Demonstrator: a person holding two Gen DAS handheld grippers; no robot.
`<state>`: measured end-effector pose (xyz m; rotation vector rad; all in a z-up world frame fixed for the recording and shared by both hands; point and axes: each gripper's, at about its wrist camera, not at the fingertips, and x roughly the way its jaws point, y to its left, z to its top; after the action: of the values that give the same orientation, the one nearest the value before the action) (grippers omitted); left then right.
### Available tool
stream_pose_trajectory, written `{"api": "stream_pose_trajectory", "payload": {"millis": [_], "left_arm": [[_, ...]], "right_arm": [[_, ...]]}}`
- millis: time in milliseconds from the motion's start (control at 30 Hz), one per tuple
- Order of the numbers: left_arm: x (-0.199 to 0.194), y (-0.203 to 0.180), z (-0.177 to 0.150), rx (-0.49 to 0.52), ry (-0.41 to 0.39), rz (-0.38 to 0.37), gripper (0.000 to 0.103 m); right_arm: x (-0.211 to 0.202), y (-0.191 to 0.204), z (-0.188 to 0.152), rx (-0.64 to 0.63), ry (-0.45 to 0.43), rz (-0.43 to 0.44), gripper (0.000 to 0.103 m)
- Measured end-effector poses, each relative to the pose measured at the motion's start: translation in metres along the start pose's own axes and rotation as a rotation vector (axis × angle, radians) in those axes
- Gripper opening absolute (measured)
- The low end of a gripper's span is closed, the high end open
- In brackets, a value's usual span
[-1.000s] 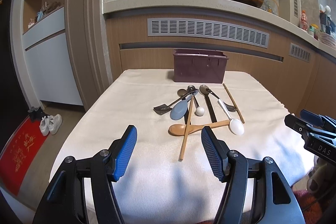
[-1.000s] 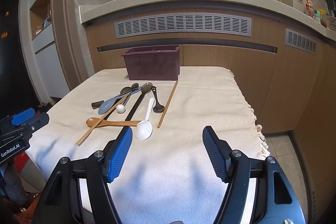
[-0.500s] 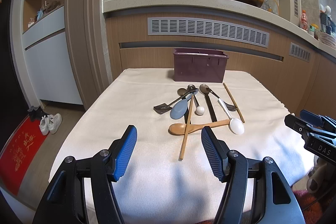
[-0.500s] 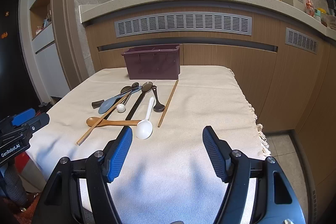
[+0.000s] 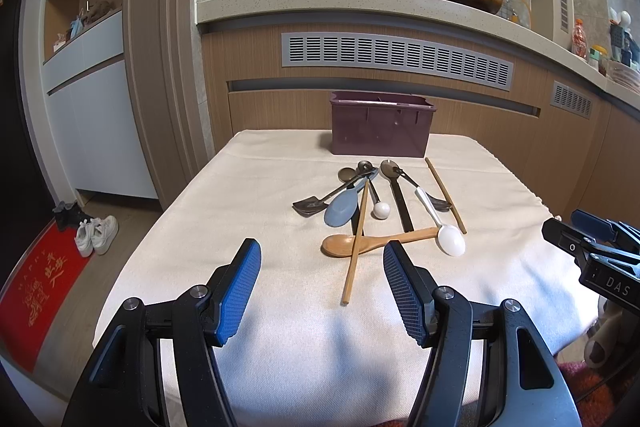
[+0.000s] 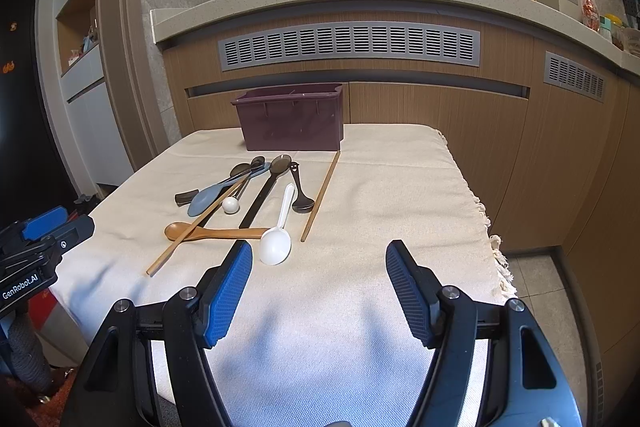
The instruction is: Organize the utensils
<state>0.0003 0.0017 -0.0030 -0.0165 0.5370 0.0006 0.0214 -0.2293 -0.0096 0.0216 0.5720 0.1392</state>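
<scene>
A pile of utensils lies mid-table on a cream cloth: a wooden spoon [image 5: 344,243], a white spoon [image 5: 450,239], a grey-blue spoon [image 5: 341,209], two loose chopsticks [image 5: 356,243] [image 5: 444,193], a long black-handled spoon [image 5: 400,201] and small dark metal spoons [image 5: 310,207]. A maroon utensil box [image 5: 380,129] stands behind them. My left gripper [image 5: 322,281] is open and empty, just short of the pile. My right gripper [image 6: 319,281] is open and empty, right of the white spoon [image 6: 275,245]; the box [image 6: 292,119] is beyond.
The cloth-covered table [image 6: 400,187] ends in a fringed right edge [image 6: 492,239]. A wooden counter front [image 5: 400,99] rises behind the table. White shoes [image 5: 96,233] and a red mat [image 5: 40,295] lie on the floor at left.
</scene>
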Motion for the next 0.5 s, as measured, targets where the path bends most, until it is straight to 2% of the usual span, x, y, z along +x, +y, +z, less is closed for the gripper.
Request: {"api": "stream_pose_trajectory", "payload": {"millis": [500], "left_arm": [[0.001, -0.0004, -0.0009, 0.005, -0.004, -0.003, 0.064]], "right_arm": [[0.0, -0.0004, 0.0003, 0.001, 0.001, 0.002, 0.067]]}}
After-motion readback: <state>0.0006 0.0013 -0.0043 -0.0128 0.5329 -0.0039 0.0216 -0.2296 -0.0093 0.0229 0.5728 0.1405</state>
